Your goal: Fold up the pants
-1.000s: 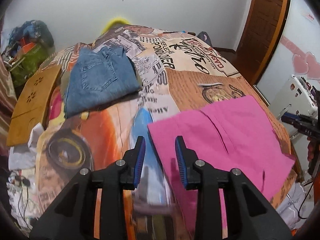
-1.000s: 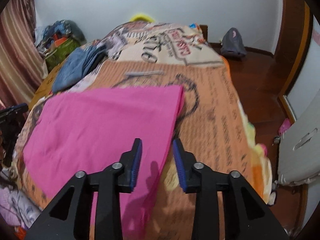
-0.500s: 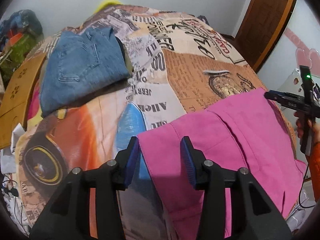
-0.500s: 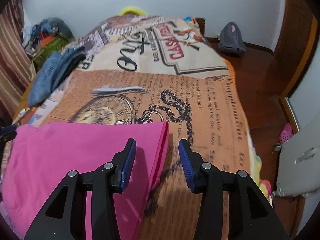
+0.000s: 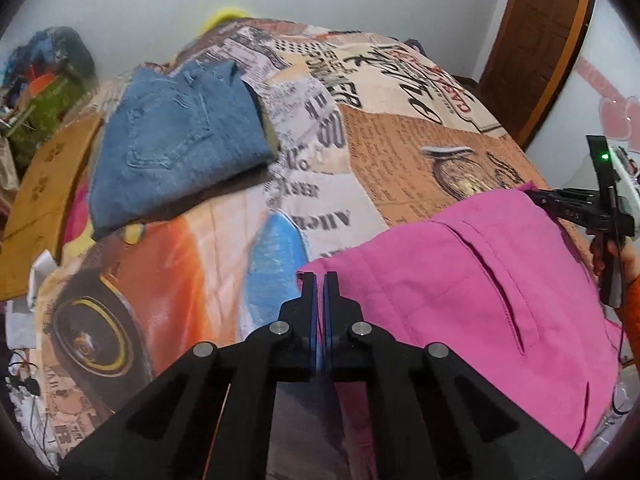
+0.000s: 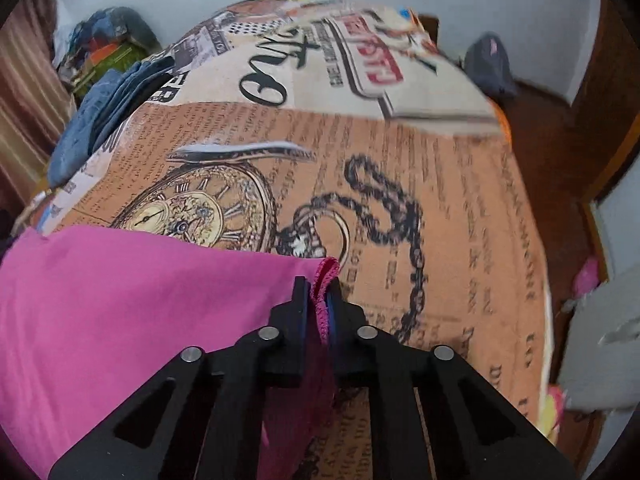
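Observation:
The pink pants [image 5: 460,280] lie folded on the printed bedspread [image 5: 400,148], near its front edge. My left gripper [image 5: 319,280] is shut on the pants' near left corner. My right gripper [image 6: 318,286] is shut on the pants' [image 6: 140,292] far right corner, with the hem bunched between its fingers. The right gripper also shows in the left wrist view [image 5: 576,210], at the pants' far corner.
Folded blue jeans [image 5: 176,140] lie at the bed's far left. A wooden board [image 5: 40,184] leans at the left side. A wooden door [image 5: 540,40] stands at the right. A dark bag [image 6: 490,64] sits on the floor by the far wall.
Both grippers have moved forward onto the pants' corners and closed on the pink fabric; they were open half a second ago.

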`<state>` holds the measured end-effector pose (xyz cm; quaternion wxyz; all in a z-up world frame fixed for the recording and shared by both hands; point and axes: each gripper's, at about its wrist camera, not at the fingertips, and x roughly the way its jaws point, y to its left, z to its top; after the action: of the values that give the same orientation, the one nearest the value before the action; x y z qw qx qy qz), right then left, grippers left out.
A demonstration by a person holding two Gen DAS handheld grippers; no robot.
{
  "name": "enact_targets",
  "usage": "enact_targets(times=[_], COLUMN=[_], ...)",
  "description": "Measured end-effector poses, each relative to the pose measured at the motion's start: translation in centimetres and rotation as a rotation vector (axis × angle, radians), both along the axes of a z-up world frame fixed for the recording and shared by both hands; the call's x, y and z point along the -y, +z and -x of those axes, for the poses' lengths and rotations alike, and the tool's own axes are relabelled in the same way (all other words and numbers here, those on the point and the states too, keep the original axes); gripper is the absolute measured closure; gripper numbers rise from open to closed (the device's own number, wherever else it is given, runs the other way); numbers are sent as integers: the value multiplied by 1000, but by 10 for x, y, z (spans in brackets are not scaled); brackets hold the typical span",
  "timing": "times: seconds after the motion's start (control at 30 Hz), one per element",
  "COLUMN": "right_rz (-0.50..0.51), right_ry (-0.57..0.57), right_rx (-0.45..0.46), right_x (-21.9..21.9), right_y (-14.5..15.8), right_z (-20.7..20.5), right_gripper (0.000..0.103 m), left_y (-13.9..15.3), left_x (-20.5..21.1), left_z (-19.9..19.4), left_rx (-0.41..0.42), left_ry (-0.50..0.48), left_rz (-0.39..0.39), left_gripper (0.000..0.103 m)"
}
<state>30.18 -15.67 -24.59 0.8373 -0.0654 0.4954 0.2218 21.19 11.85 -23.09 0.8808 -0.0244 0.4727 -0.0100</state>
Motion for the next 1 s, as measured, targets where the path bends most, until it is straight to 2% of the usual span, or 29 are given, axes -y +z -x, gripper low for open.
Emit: enact_targets(times=[0.1,0.27,0.47,0.57,0.63,0.67,0.73,0.77,0.8,0.87,0.97,1.0], right_rz=[32,36,64,77,75,79,108,111,112,106,95,86], right_ry=[-7,-28,-61,-83,-81,-75,-78,-75,-73,-70,-45,-36], right_rx=[57,99,149,144,120,111,113,119,136,168,185,189], right_x=[-3,-5,-14,-13,-12,-12,-12,-11,-11,-9,-10,-11], right_y=[7,19,27,25,23,23,26,28,33,42,57,62], right_z=[-3,-24,-48,-59,-62,-61,-56,-53,-47,-36,-16,-9], right_gripper=[99,99,99,99,99,97,84,71,62,60,60,60], left_y=[3,4,4,-2,-2,0,6,9,12,18,24,25], left_x=[-5,-9,-11,-19,-19,-16,-9,-5,-2,5,11,13], left_z=[-5,-22,-48,-54,-51,-49,-41,-36,-33,-24,-10,-3], left_rx=[12,21,44,15,8,8,15,14,13,12,11,7], left_ry=[11,17,50,62,47,39,15,1,-8,-21,-24,-20], left_rz=[-9,-9,-58,0,11,5,-7,-3,-2,3,33,48], left_gripper=[101,101,103,103,103,103,101,100,98,91,65,51])
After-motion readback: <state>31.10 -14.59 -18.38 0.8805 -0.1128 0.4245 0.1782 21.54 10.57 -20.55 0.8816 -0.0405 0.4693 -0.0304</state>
